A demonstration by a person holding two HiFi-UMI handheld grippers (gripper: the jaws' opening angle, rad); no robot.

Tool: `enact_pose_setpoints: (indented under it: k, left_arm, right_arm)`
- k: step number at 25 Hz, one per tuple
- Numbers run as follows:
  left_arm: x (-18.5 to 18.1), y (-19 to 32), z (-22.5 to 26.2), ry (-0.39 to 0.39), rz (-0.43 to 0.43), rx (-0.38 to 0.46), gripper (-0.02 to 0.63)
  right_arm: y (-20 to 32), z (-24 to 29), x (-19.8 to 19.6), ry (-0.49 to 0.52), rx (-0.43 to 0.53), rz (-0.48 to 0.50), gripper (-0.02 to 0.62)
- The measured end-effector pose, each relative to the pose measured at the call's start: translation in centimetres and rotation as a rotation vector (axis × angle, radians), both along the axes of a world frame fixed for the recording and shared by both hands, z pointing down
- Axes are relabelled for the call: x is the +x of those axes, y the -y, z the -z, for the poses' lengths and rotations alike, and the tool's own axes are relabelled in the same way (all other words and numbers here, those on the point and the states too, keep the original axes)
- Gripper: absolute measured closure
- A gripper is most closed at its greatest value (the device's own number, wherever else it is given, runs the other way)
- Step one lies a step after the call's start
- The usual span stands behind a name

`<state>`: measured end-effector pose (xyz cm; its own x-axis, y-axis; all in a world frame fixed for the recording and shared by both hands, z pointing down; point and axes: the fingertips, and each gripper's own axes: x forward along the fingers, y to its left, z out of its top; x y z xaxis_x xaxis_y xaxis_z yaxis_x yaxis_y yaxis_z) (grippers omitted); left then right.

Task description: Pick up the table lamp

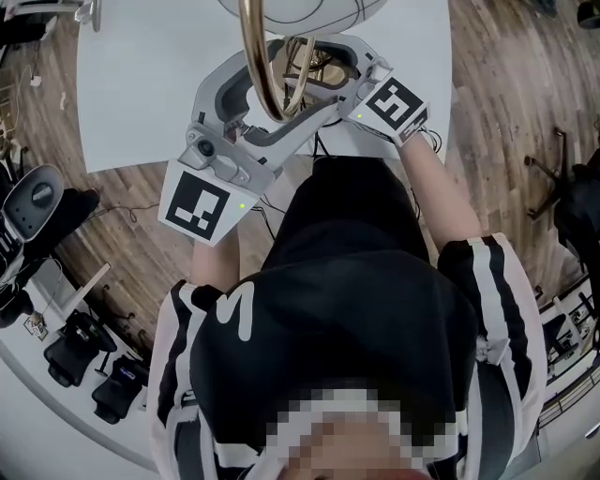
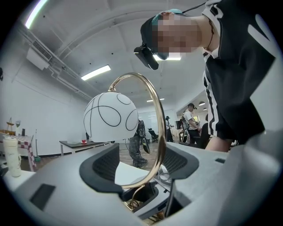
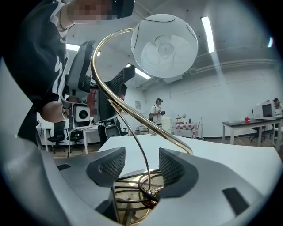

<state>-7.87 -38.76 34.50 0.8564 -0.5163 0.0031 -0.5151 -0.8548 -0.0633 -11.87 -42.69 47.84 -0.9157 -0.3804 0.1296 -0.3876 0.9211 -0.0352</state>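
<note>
Head view: the lamp stands at the near edge of the white table, its long axis running upward toward the camera. Its gold arm curves up out of the top of the picture, where the white globe is cut off. The left claw and the right claw reach in from either side low on the lamp, and together they hide most of the base. It cannot be told here whether the base rests on the table.

Left gripper view: the left claw is open, its two dark pads well apart. The gold arm rises between them, nearer the right-hand pad, then arcs over to the left and ends at the globe, which is white with thin black lines. Whether the arm touches that pad is hard to make out.

Right gripper view: the right claw is also open. Between and just below its pads lies the gold base with loops of dark cable; the lower part is cut off by the frame. A thin wire climbs from the base to the arm, which crosses above the right-hand pad and sweeps up to the globe overhead
</note>
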Motion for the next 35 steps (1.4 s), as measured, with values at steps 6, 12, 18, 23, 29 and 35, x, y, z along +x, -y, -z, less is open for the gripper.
enact_pose_setpoints:
  k: [6, 12, 18, 23, 29, 35]
  left_arm:
    - [1.1, 0.7, -1.4, 0.003, -0.019, 0.0, 0.404]
    - [1.9, -0.1, -1.9, 0.015, -0.054, 0.006, 0.504]
    - [2.5, -0.1, -2.5, 0.05, -0.069, 0.029, 0.587]
    - [2.0, -0.3, -2.0, 0.038, -0.049, 0.024, 0.589]
    - [2.1, -0.2, -1.9, 0.0, -0.036, 0.026, 0.589]
    - [2.1, -0.3, -1.4, -0.026, -0.011, 0.047, 0.591]
  right_arm:
    - [0.6, -1.3, -0.1, -0.052, 0.001, 0.018, 0.362]
    - [0.6, -1.3, 0.0, -0.039, 0.031, 0.011, 0.503]
    - [1.6, -1.5, 0.4, -0.033, 0.01, -0.021, 0.555]
    - [1.6, -0.8, -0.1, -0.028, 0.026, -0.048, 0.578]
    - [1.7, 0.0, -0.5, -0.016, 0.026, -0.078, 0.578]
    - [1.7, -0.3, -0.4, -0.028, 0.012, -0.117, 0.578]
